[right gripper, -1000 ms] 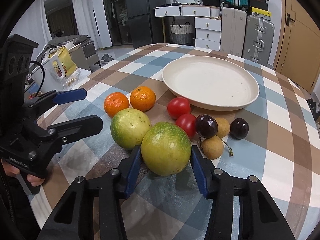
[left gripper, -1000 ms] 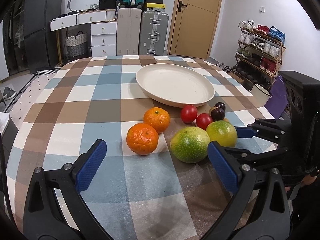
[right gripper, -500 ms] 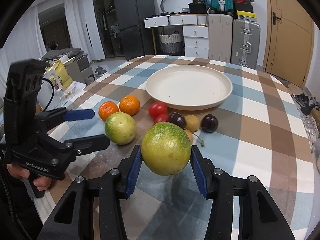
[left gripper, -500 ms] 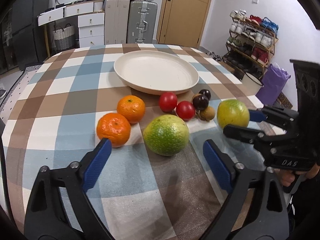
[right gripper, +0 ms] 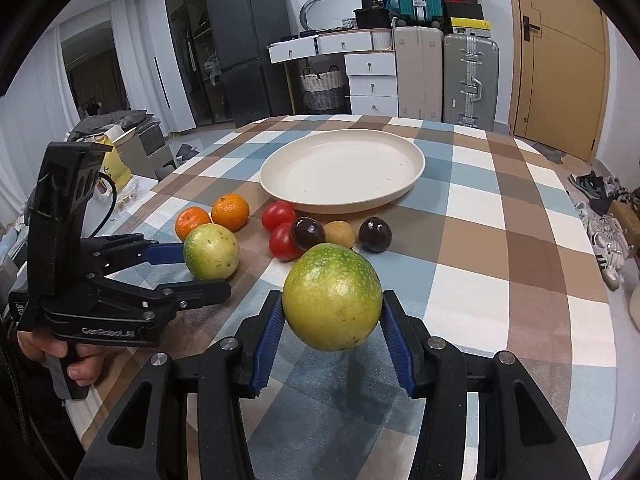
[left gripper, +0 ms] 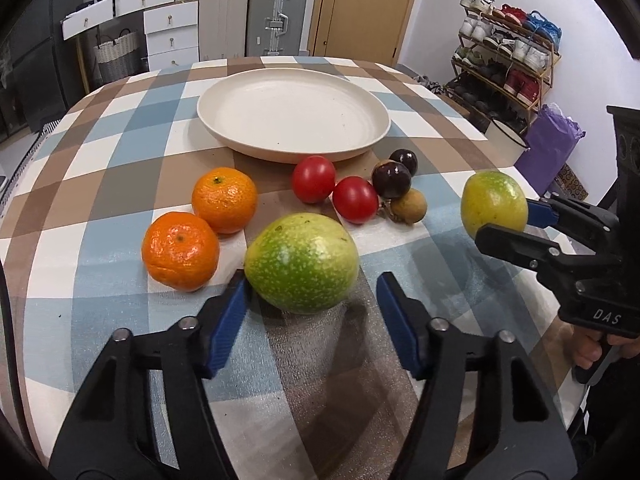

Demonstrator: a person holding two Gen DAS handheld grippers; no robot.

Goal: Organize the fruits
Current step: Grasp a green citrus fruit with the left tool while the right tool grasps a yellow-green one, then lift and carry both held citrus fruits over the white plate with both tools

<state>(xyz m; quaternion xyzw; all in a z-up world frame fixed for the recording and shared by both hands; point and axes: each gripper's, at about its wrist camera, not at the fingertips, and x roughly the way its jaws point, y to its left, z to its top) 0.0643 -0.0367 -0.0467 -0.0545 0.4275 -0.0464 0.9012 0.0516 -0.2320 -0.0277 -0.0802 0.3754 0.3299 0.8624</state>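
Checked table: bears all items listed. Cream plate: the landmark, holding nothing, shallow with a low rim; judged stiff and breakable. Green speckled fruit: on the cloth well in front of the plate, the left gripper low behind it with jaws apart, one blue pad near its left flank, the other clear of it; contact cannot be told. Judged firm, fairly heavy, smooth-skinned and prone to roll; best taken across its widest girth. Yellow-green fruit: clamped at its middle between the pads of the right gripper, carried clear of the cloth, in front and to the right of the plate, fingers level and aimed toward it. Two mandarins: touching, front-left of the plate; judged soft-skinned, needing a light squeeze. Two tomatoes: side by side just before the plate's near rim; judged slippery, easily bruised. Two dark round fruits: front-right of the rim. Small brown fruit: just beside them, smallest; judged light, needing a fingertip hold.
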